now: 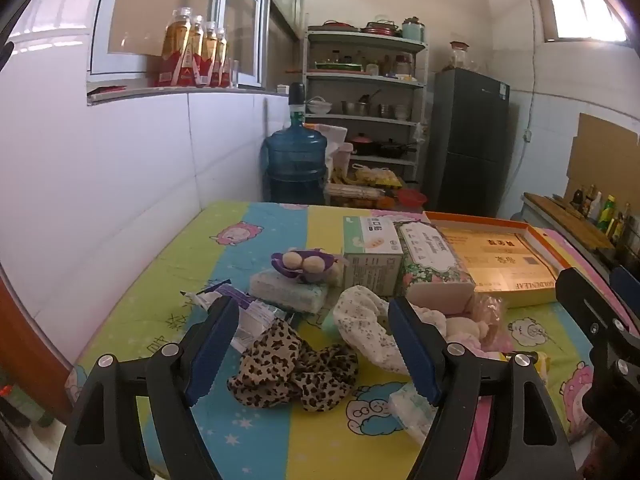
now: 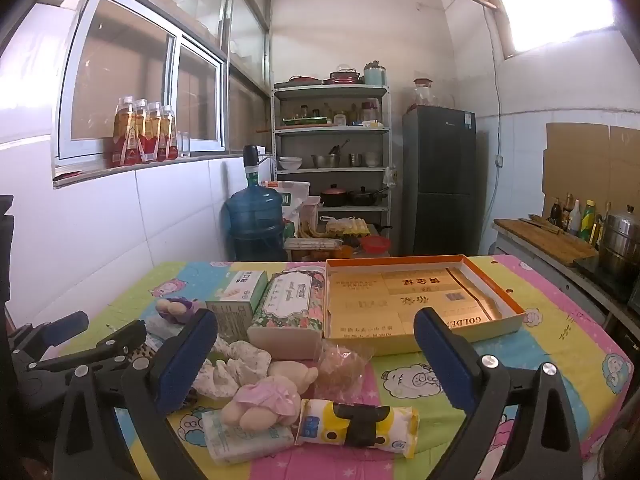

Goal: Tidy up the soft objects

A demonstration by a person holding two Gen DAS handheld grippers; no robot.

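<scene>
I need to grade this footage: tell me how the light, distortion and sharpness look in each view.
Left wrist view: daylight from the upper-right window blows out; strong fisheye bends the walls and darkens the corners; the leopard cloth is fairly sharp. Right wrist view: the same window glares white; same barrel bend; the yellow pack is clear; the shelf is soft.

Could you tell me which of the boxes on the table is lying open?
The flat orange-rimmed box at the far right; the green box and floral tissue box are closed.

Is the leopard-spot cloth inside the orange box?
No, the leopard-spot cloth lies crumpled on the colourful table cover, well apart from the orange box at the far side.
</scene>
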